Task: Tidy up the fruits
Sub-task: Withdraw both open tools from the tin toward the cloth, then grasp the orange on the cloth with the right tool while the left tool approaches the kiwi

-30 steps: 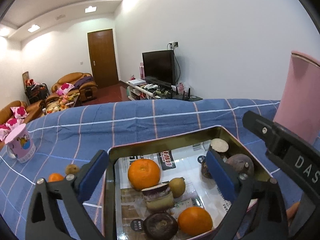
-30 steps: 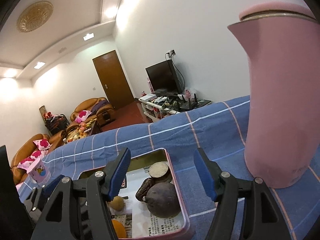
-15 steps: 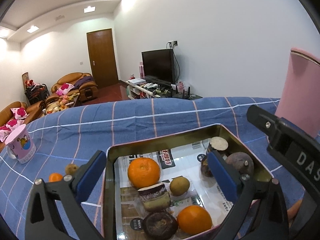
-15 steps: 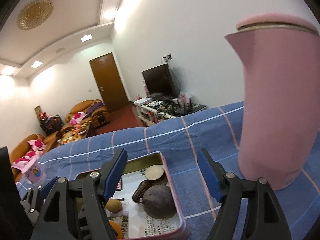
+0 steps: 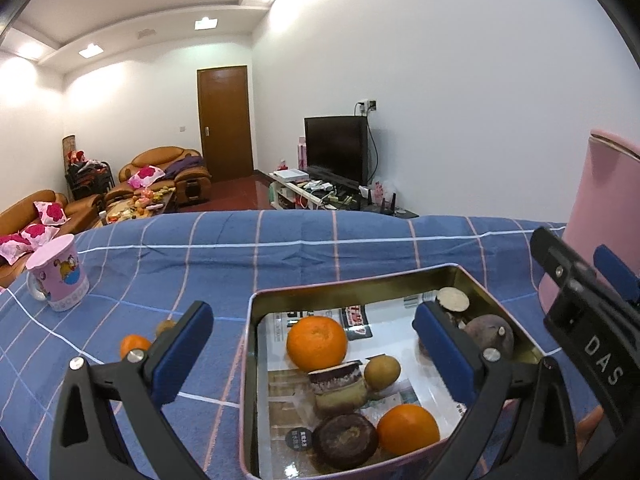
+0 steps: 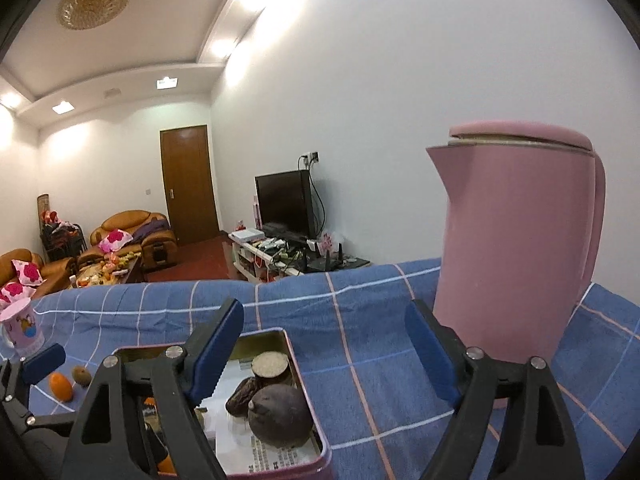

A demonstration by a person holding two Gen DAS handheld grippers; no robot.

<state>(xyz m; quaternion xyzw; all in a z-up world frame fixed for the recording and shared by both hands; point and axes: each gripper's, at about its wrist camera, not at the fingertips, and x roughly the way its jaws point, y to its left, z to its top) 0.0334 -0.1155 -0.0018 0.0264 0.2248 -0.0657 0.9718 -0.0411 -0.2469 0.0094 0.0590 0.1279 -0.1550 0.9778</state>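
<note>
R gripper [image 6: 324, 354] fingers [image 6: 218, 344] apart, just been opening, nothing betw them, above tin's [image 6: 298, 364] right edge & blue checked cloth [image 6: 360, 312]. L gripper [image 5: 312, 350] also wide, empty, over tin holding two oranges [image 5: 317, 343], dark fruits. One orange [image 5: 132, 345] + small brown fruit [image 5: 165, 326] on cloth left of tin. Pink kettle [image 6: 516, 248] at right.

Tin [image 5: 460, 270]: near edge cut off by the frame bottom in both views; left part hidden behind the right gripper's finger [image 6: 212, 354] in the right wrist view.
Kettle [image 5: 600, 216]: right side cut off in the left wrist view.
Print on the paper lining [image 6: 276, 456]: too small to read.
Small brown fruit [image 6: 81, 375] on the cloth: kind unclear.
</note>
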